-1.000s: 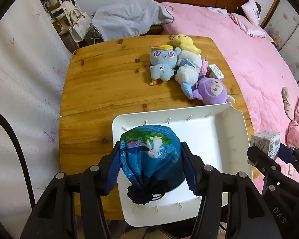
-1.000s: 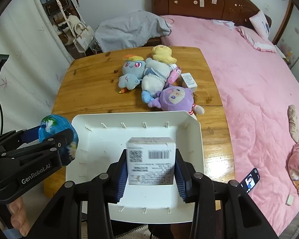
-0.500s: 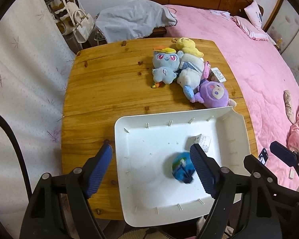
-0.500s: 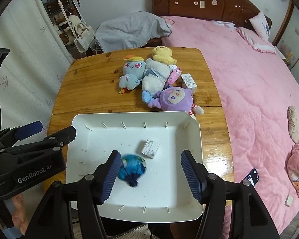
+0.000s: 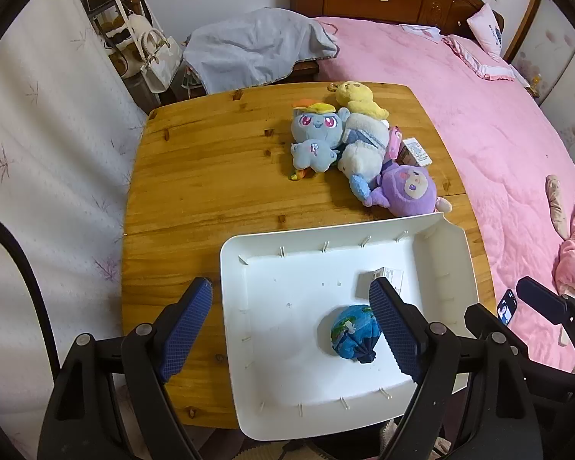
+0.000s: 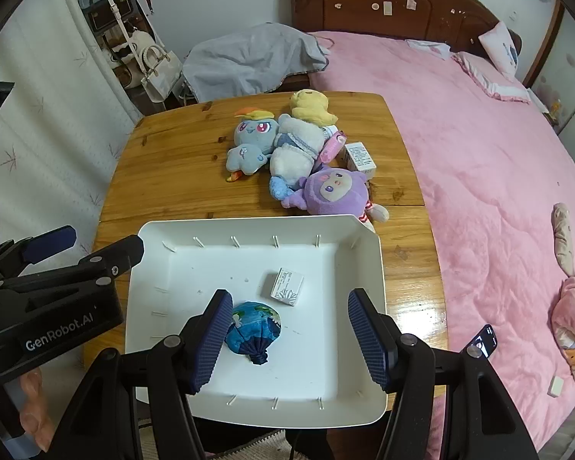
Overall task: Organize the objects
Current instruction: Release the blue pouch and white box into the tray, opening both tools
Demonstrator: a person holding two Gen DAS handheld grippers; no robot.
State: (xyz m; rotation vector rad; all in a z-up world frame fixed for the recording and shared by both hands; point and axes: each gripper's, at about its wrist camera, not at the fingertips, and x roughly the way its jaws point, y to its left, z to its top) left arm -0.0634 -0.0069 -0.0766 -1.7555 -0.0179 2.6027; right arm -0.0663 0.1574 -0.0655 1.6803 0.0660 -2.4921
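A white tray [image 5: 264, 306] [image 6: 161, 268] sits at the near end of the wooden table. A blue drawstring pouch [image 5: 354, 333] [image 6: 255, 329] and a small white box [image 5: 381, 281] [image 6: 286, 286] lie inside it. My left gripper [image 5: 291, 331] is open and empty above the tray's left part. My right gripper [image 6: 289, 339] is open and empty above the tray's near part. Beyond the tray lie a blue pony plush [image 5: 314, 138] [image 6: 251, 142], a white plush [image 5: 364, 147] [image 6: 297, 149], a yellow plush [image 5: 358, 97] [image 6: 310, 105], a purple plush [image 5: 406, 191] [image 6: 333, 191] and another small box [image 5: 414, 151] [image 6: 360, 155].
The table [image 5: 211, 176] [image 6: 172, 161] stands beside a pink bed [image 5: 479, 115] [image 6: 479, 134] on the right. A white curtain [image 5: 38, 153] hangs on the left. A grey cloth [image 5: 257, 46] lies behind the table. A phone [image 6: 483, 341] lies on the bed.
One second ago my left gripper held the pouch and my right held the white box. Both opened and dropped them into the tray, where the two things now lie still.
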